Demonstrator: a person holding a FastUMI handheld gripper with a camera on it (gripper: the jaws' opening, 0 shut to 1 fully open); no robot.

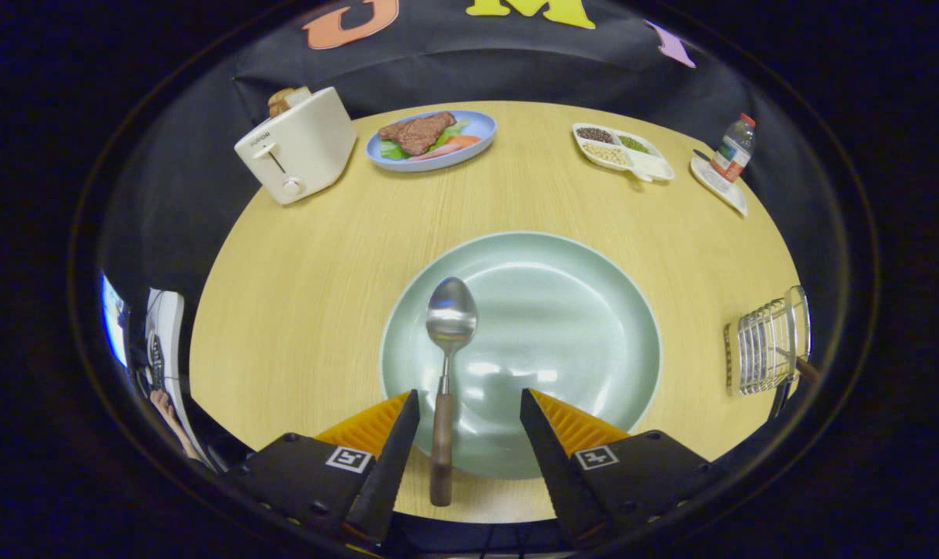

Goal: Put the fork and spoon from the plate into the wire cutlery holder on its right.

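Observation:
A pale green plate (562,310) sits on the round wooden table just ahead of my fingers. A spoon (447,365) with a steel bowl and a brown wooden handle lies on the plate's left part, its handle reaching over the near rim toward me. My gripper (469,411) is open, and the spoon's handle lies between the fingers, closer to the left one, touching neither. The wire cutlery holder (768,341) stands to the right of the plate near the table's edge, with a thin handle sticking out of it.
Beyond the plate stand a white toaster (298,147), a blue plate of food (432,138), a divided white dish of beans (623,150) and a small bottle (733,147) on a white tray. A person's hand shows off the table's left edge.

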